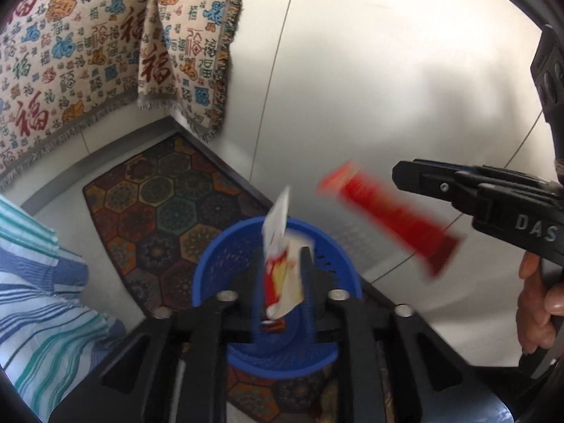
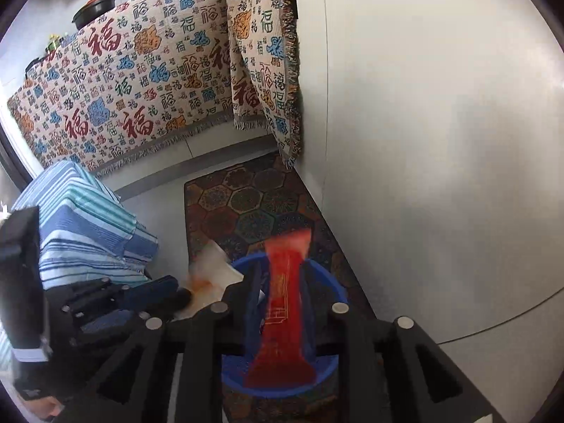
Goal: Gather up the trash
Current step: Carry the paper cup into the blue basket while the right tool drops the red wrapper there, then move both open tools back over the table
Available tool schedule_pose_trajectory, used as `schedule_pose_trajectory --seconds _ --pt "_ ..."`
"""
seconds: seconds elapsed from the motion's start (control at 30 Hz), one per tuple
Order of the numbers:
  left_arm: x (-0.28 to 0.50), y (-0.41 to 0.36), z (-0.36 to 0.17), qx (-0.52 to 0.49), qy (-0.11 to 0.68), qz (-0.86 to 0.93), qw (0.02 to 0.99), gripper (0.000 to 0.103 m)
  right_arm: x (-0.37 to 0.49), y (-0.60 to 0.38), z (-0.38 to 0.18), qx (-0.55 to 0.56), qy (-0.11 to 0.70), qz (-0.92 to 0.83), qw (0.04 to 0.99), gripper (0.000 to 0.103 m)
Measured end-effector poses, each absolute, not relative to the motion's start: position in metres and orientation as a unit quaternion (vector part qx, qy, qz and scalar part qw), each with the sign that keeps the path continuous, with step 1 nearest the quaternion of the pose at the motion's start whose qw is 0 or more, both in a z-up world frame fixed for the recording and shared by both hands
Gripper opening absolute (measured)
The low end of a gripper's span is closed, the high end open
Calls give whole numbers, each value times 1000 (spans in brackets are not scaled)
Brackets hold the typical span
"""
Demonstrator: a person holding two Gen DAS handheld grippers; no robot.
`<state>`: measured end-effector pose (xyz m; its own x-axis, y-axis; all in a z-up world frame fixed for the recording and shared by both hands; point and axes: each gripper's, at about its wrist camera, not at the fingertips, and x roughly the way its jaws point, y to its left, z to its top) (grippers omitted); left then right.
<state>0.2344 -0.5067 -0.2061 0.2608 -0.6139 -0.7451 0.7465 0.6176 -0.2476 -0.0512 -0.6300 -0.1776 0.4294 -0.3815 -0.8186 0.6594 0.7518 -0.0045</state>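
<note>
Left wrist view. Heavily blurred by motion. Left gripper: jaws narrow, clamped on a white wrapper with red and yellow print; print too smeared to read; lower end crumpled between the fingers, upper end standing up above them. Directly beyond: blue basket, perforated wall, near rim hidden behind the gripper frame, contents hard to make out. Under the basket: patterned rug of dark hexagons, cut off by the frame below. At right: right gripper, black, lettered "DAS" with the rest cut off at the edge; hand on its grip, only partly visible. Red wrapper: long, flat, flared ends, streaked by blur, held out over the floor beside the basket; contact with the fingertips not clearly seen here. Upper left: fringed cloth, cream, covered in repeated "福" characters in red, blue, green and orange. Lower left: striped fabric, blue and teal on white.

Right wrist view. Right gripper: jaws narrow, closed on the red wrapper, which hangs over the blue basket; faint gold markings on it, unreadable. Left gripper at left, dark and blurred, with the white wrapper a pale smear at its tip. Fringed cloth, patterned rug, striped fabric also visible. Dark pots on the cloth-covered top, half cut off.
</note>
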Motion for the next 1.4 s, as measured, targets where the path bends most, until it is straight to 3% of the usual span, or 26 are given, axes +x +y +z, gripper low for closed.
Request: schedule_pose_trajectory --seconds 0.03,0.07,0.37,0.67,0.87,1.13,1.4 --pt "236 -510 -208 76 429 -430 791 49 -51 -631 -177 161 431 -316 830 24" --pt "238 -513 -210 75 428 -428 792 52 -52 -632 -175 160 429 -319 830 25" --pt "230 -454 -166 49 407 -406 816 54 -44 -600 -124 88 361 -335 866 33" --pt "178 -268 -99 49 377 -325 866 64 10 -472 -89 27 313 -227 922 36" --pt "172 -126 -112 61 403 -211 889 65 66 -356 -122 7 327 -112 938 36" --pt "193 46 -115 13 419 -75 905 69 120 -249 -188 -6 406 -5 914 36" --pt "239 124 -144 -18 458 -80 885 79 171 -228 -218 5 485 12 874 39"
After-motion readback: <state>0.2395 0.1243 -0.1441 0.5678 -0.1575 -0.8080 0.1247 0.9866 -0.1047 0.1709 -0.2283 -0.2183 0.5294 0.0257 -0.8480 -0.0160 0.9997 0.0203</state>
